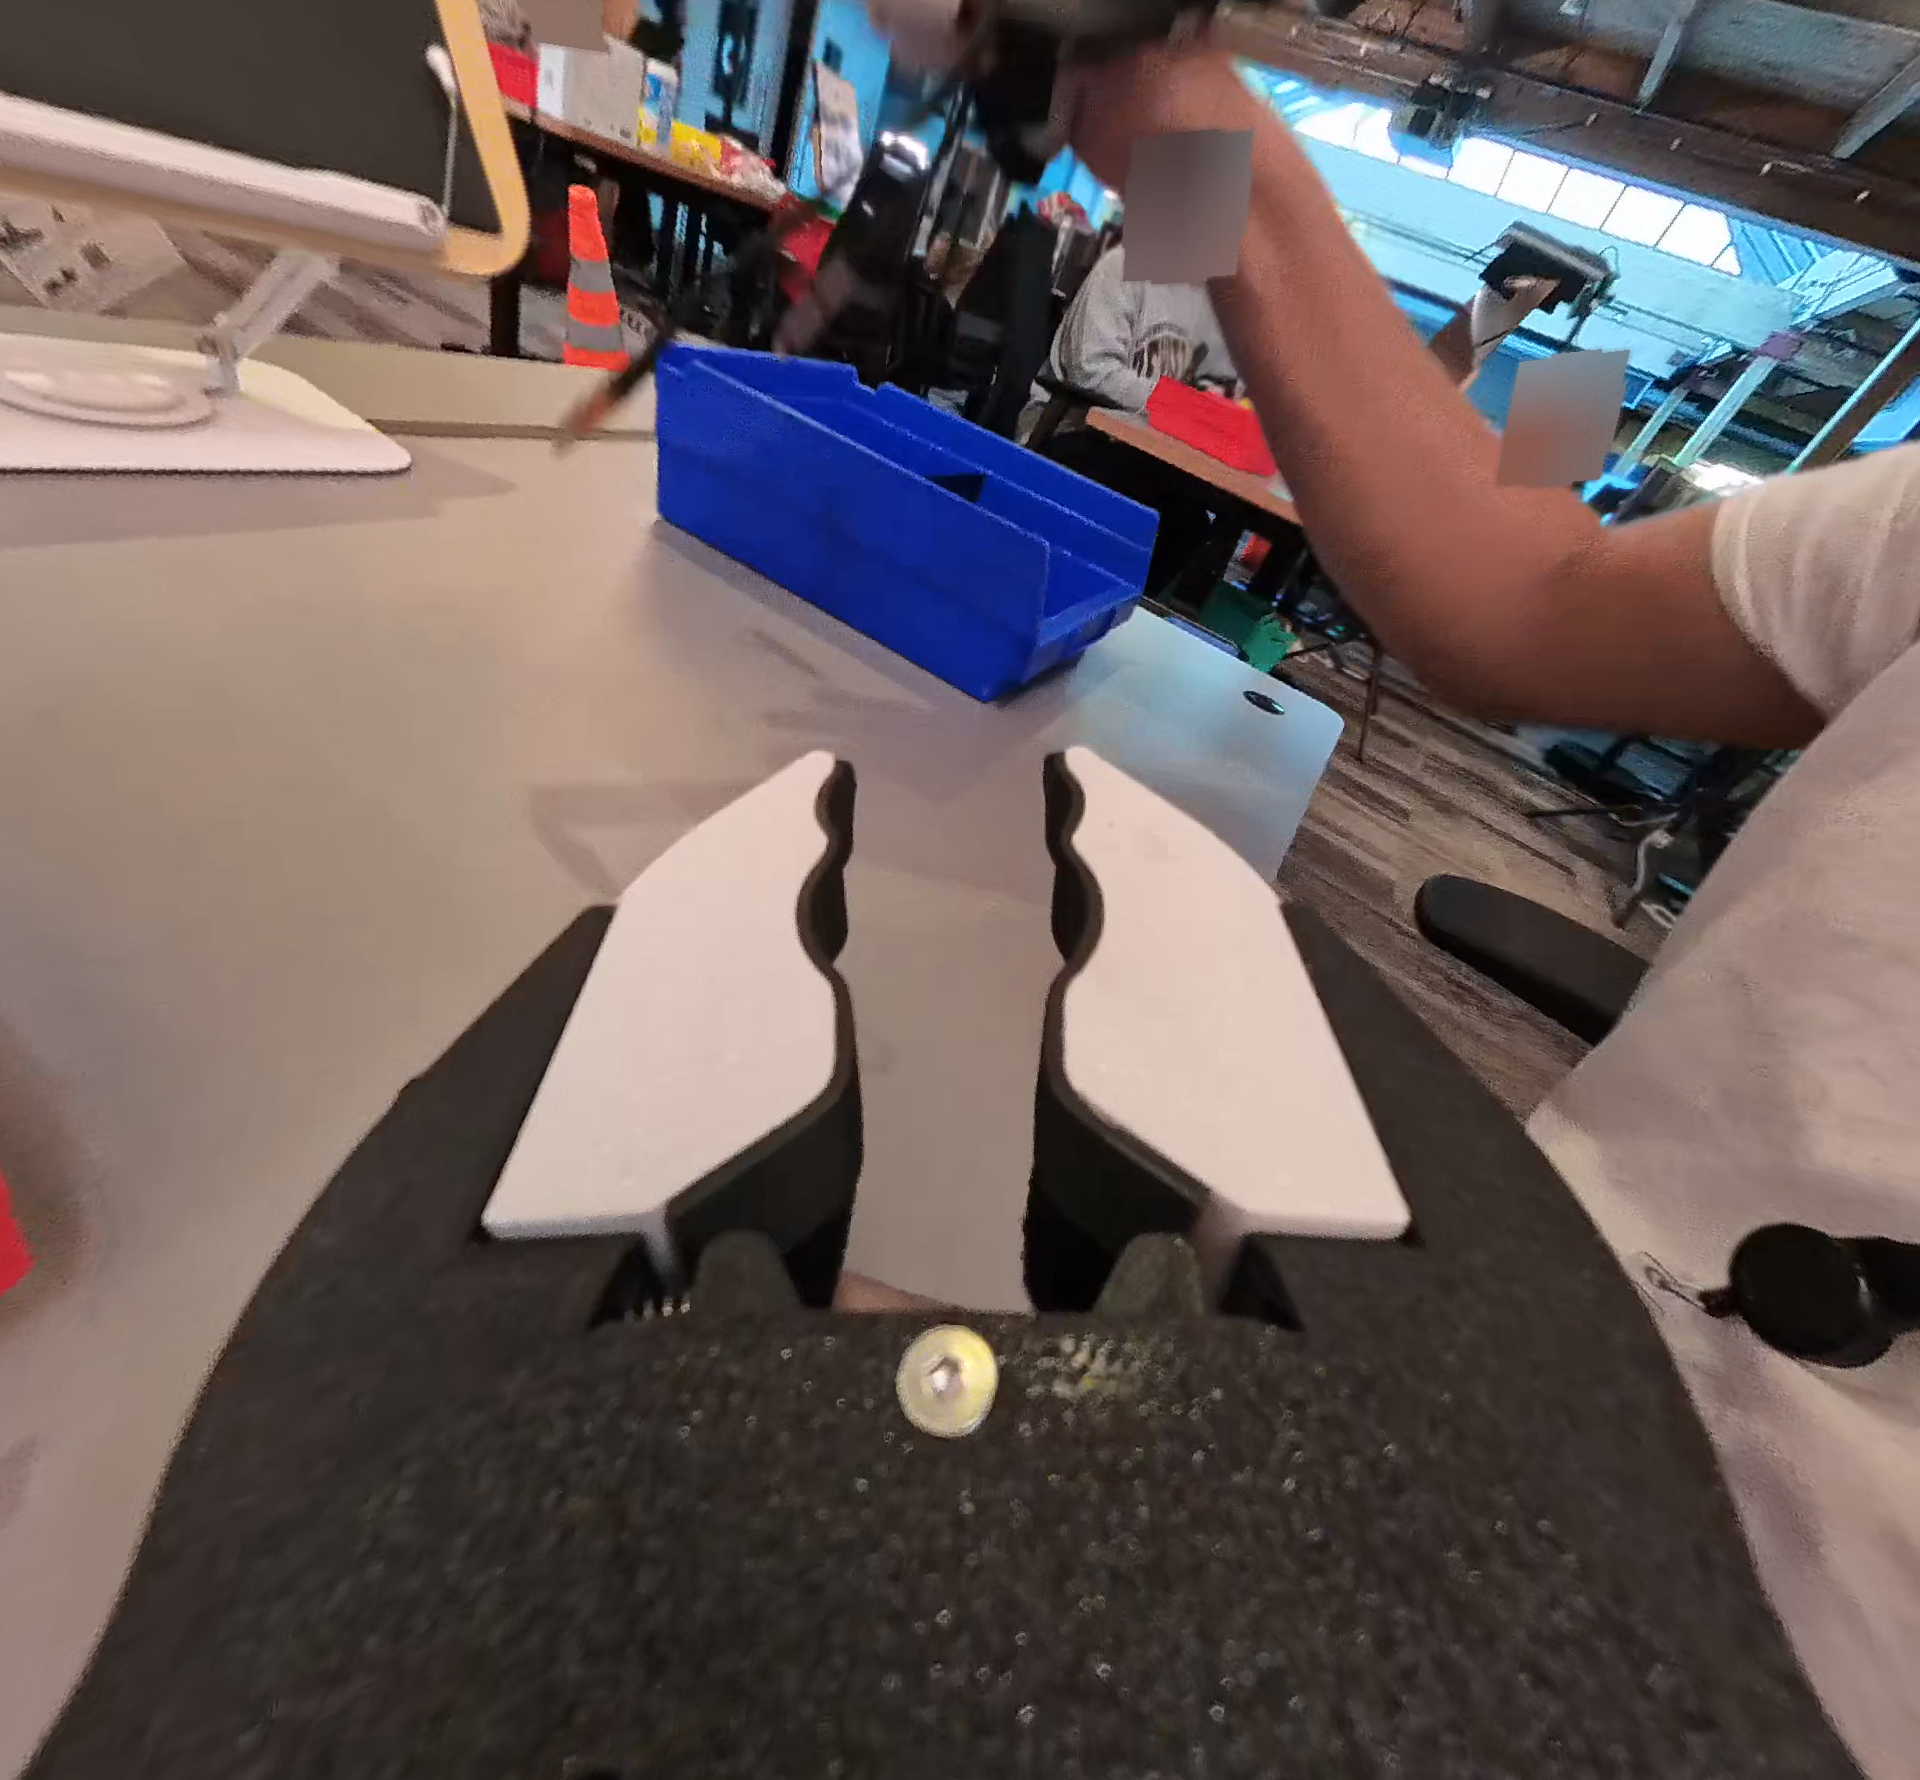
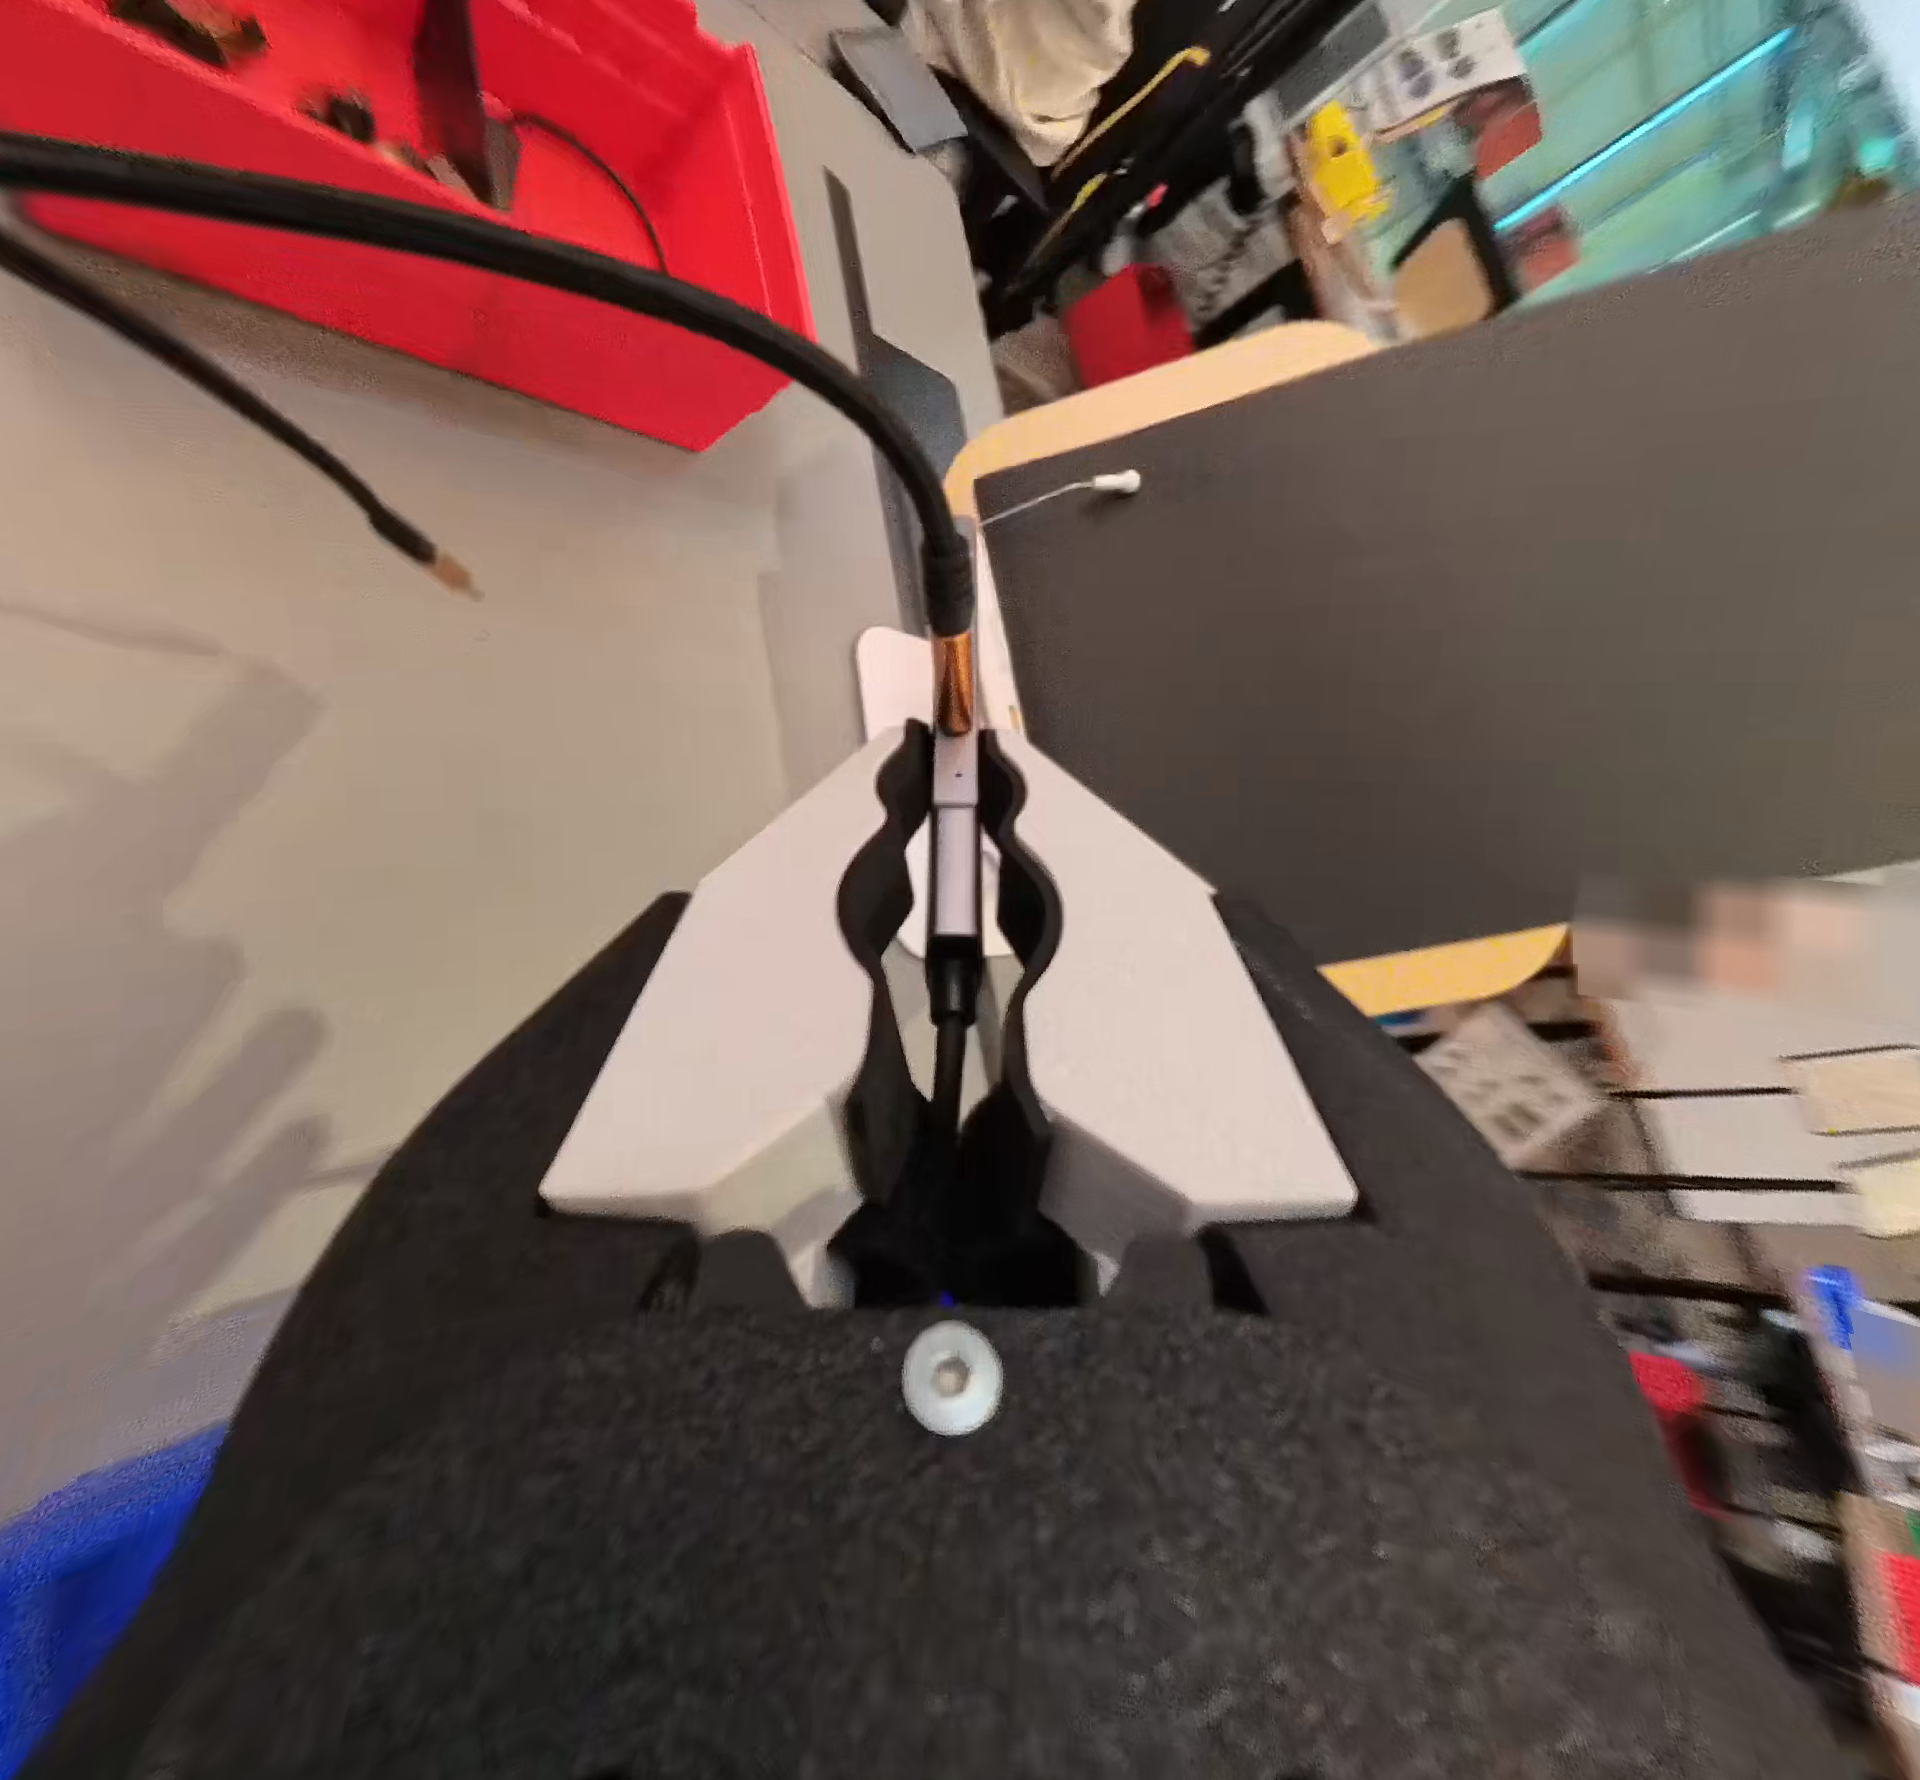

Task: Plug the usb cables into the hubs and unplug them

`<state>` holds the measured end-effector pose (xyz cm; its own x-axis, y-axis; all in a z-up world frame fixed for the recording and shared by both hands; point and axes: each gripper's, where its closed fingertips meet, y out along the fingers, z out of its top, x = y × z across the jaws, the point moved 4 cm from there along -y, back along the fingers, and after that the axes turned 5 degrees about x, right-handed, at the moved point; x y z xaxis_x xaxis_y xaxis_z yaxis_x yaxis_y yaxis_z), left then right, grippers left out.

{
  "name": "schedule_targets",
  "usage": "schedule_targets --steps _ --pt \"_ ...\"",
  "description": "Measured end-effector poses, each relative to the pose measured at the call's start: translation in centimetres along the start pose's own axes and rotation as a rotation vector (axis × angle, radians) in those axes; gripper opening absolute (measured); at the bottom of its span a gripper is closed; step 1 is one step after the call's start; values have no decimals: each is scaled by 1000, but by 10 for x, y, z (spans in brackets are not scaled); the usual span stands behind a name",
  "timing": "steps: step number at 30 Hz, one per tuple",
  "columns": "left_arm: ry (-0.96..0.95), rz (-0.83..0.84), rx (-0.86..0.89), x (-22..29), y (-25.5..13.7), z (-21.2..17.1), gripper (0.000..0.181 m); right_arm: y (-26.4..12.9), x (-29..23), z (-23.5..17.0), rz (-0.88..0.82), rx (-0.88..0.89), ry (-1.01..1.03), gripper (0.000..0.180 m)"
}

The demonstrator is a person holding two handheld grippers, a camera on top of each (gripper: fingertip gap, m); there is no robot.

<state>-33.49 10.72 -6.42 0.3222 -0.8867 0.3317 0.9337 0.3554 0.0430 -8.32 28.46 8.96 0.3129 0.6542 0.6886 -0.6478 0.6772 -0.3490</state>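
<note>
My right gripper (image 2: pixel 954 764) clamped on silver hub (image 2: pixel 954 857), raised above tabletop (image 2: pixel 416 795); black usb cable (image 2: pixel 623 270) seemingly plugged in. Left gripper (image 1: pixel 948 785) open, empty, near tabletop corner. Unplugging remains, I judge.

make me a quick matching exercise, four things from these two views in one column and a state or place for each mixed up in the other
Things:
1. left claw
2. right claw
3. blue bin
4. red bin

States or places:
A. shut on a silver connector
B. open, nothing between its fingers
C. on the table, ahead of the left claw
D. holds small dark parts

Pairs: 1-B, 2-A, 3-C, 4-D
</note>
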Motion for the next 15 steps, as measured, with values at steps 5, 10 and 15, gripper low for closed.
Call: schedule_targets --steps 5,10,15 --pt "-16 -19 -66 -1 5 -10 35 -26 52 -76 176 -77 284 8" --pt "30 -23 -97 8 8 -15 35 -46 28 -194 361 -200 655 8" --pt "56 -10 -134 7 11 -21 35 -72 6 -277 418 -337 898 8"
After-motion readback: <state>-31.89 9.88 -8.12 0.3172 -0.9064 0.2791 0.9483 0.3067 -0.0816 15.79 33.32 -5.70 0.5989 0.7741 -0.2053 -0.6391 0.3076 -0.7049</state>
